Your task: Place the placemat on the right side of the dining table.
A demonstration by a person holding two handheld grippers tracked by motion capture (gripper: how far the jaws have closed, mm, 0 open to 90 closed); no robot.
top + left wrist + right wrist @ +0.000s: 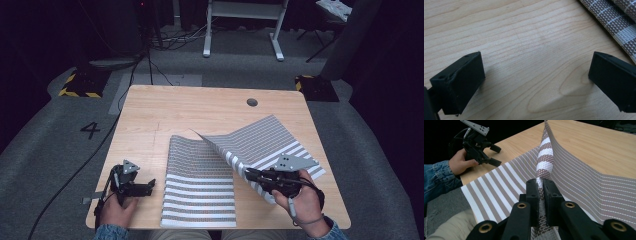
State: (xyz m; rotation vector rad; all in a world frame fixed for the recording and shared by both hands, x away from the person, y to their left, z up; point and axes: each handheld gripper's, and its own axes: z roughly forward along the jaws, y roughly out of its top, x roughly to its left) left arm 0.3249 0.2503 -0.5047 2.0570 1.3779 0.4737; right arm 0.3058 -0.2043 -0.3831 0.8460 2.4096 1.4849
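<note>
A woven placemat (200, 185) with brown and white stripes lies on the wooden table (170, 107), its right half lifted and folded up off the surface. My right gripper (248, 174) is shut on the raised edge of the placemat (544, 162), which stands between the jaws like a ridge; the pinch point shows close up at my right gripper (541, 185). My left gripper (151, 185) rests low on the table to the left of the placemat, open, with bare wood between its jaws (536, 72). A corner of the placemat (614, 22) shows at the upper right there.
A round cable hole (252, 102) sits near the table's far edge. Beyond the table are a white desk frame (245, 30), cables on the grey floor and yellow-black hazard tape (80, 82). The left and far parts of the tabletop are bare wood.
</note>
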